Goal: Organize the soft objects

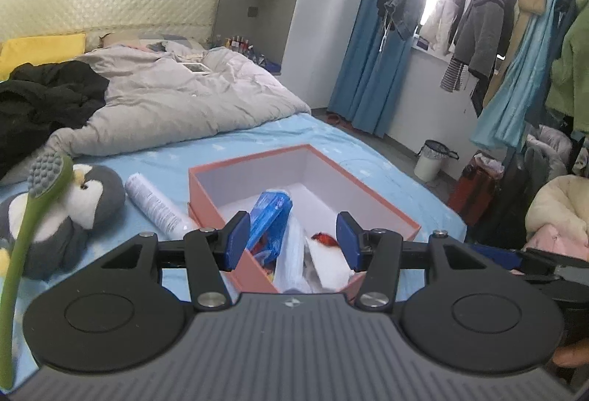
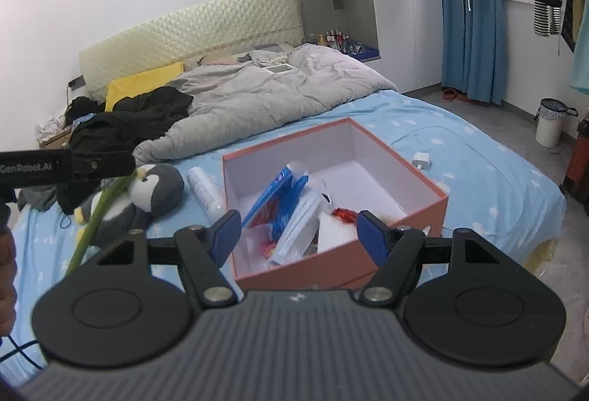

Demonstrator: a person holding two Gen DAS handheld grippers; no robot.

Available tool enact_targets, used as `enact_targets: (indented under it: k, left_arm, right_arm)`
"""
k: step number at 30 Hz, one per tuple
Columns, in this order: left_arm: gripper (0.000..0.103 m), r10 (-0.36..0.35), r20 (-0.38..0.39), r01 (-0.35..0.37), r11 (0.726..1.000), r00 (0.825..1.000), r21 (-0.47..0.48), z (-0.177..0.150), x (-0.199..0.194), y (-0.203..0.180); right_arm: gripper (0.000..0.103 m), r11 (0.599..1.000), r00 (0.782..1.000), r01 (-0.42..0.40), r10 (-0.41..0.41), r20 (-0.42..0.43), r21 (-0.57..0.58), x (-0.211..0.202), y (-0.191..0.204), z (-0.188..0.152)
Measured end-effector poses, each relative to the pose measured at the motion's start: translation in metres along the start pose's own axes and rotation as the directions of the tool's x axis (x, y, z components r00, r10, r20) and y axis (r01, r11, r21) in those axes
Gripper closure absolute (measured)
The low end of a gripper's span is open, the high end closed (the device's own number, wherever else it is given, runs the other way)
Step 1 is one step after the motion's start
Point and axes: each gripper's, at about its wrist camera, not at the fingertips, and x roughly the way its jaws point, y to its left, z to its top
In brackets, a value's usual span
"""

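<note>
Two tools hovered over the bed (image 2: 460,158), both released with nothing between their blue pads. Just ahead of the left tool (image 1: 292,239) and the right tool (image 2: 300,235) sat the open pink box (image 2: 423,213), holding a blue packet (image 2: 279,191), white packs and a red-wrapped piece (image 2: 344,214). To the left of each tool lay a plush penguin (image 1: 88,194) beside a white tube (image 1: 154,206), both outside the box. A green long-handled brush (image 1: 40,202) stood over the penguin. Farther ahead lay a grey duvet (image 1: 176,99).
</note>
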Motion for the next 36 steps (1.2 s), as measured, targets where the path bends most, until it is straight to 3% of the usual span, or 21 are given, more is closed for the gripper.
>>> enact_targets:
  k: [18,32,36]
  left_arm:
    - [0.045,0.043,-0.074,-0.042,0.999,0.996,0.005,-0.056,-0.019,-0.003]
    - [0.045,0.038,-0.074,-0.039,0.999,0.997,-0.013,-0.059,-0.022,-0.003]
    - [0.028,0.031,-0.073,-0.032,0.999,0.997,-0.019,-0.057,-0.023,-0.001]
  right_arm:
    - [0.031,1.000,0.999,0.023,-0.023,-0.028,-0.013,-0.024,0.012,-0.039]
    - [0.031,0.999,1.000,0.022,-0.022,-0.019,-0.030,-0.027,0.018,-0.040]
    - [0.031,0.999,0.999,0.036,-0.036,-0.007,-0.024,-0.029,0.016,-0.037]
